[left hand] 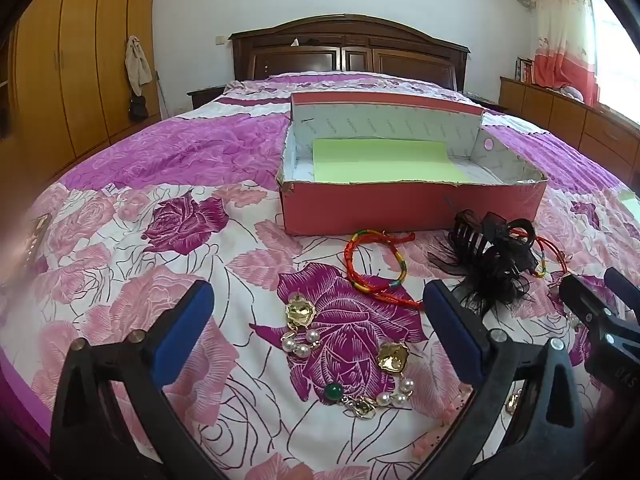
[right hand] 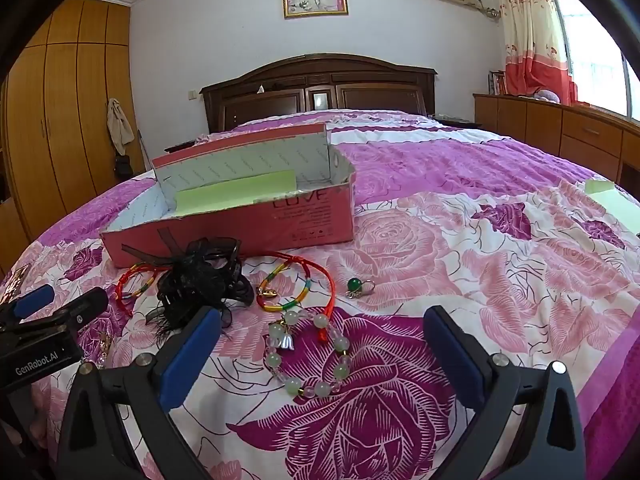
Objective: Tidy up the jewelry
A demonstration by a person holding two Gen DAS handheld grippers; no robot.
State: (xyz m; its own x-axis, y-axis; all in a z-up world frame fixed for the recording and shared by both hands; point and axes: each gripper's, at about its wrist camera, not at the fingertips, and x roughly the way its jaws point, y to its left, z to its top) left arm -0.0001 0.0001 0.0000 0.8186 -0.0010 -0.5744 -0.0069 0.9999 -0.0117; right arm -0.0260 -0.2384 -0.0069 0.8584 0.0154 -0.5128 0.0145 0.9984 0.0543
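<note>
Jewelry lies on a floral bedspread in front of an open pink box [left hand: 400, 208] lined with green paper [left hand: 384, 160]. My left gripper [left hand: 320, 320] is open above two gold and pearl earrings [left hand: 300, 320], [left hand: 394, 364] and a green bead ring [left hand: 334, 392]. A red braided bracelet [left hand: 376, 268] and a black feathered hair claw [left hand: 492, 256] lie beyond. My right gripper [right hand: 322, 340] is open over a pale green bead bracelet [right hand: 312, 356]. Near it lie a red cord bracelet [right hand: 296, 284], a green bead ring [right hand: 354, 285], the hair claw [right hand: 200, 280] and the box [right hand: 240, 224].
A dark wooden headboard [left hand: 348, 48] stands at the bed's far end. A wardrobe [left hand: 72, 72] is on the left, low cabinets [right hand: 560, 128] and a curtained window on the right. A green sheet [right hand: 612, 204] lies at the bed's right edge.
</note>
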